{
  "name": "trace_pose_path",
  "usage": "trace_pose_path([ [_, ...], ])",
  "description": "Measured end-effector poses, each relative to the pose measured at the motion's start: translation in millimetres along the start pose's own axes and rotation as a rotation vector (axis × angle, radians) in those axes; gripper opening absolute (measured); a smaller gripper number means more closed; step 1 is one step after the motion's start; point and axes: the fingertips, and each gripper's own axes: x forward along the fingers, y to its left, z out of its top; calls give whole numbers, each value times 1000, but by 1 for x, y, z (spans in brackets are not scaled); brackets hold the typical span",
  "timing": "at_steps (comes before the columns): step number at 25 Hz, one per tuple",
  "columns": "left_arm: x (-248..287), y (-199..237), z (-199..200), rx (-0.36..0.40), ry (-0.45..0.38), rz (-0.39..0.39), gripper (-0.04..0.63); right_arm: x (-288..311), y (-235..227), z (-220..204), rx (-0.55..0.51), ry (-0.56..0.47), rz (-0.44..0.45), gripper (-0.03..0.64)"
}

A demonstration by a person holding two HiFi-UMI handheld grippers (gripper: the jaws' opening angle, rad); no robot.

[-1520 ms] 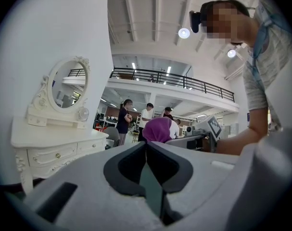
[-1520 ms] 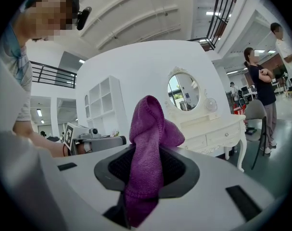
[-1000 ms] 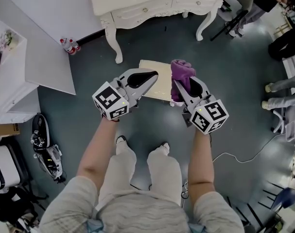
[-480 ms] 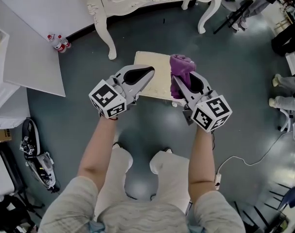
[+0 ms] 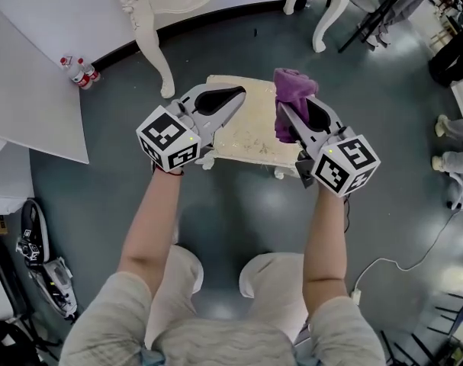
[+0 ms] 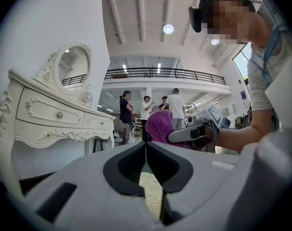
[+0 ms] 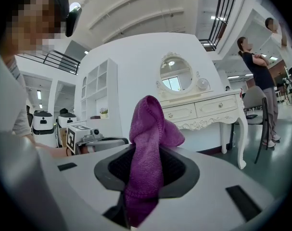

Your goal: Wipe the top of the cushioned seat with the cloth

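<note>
**A staged hall, not a home**

A high ceiling [image 6: 141, 13] with bare beams and a railed mezzanine [image 6: 160, 73] rise over a polished grey floor [image 5: 239, 204]. An ornate white dressing table [image 7: 203, 112] with an oval mirror [image 7: 173, 74] and a white shelf unit [image 7: 100, 93] line one wall. Bystanders [image 6: 174, 105] stand talking behind.

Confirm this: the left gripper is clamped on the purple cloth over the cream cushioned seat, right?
No, it is the right gripper that is clamped on the purple cloth over the cream cushioned seat; the right gripper view shows it. The left gripper is shut on nothing.
</note>
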Motion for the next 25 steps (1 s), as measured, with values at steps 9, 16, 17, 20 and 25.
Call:
trace_pose_path([
  [9,12,1,-51,73,-7,-43,15,13,-16,-45,-72,-8,-17,123],
  [16,1,7,-70,107,10,-14,15,17,-24,-62,-113,74,-30,122],
  [17,-1,7,-70,111,4,-11,15,16,-24,-62,-112,89,-33,123],
  [20,-7,11,-68,122,-13,3,15,16,-30,-65,-127,132,-73,123],
  [25,-21,21,-61,104,-49,50,15,10,-76,-78,-127,234,-235,123],
])
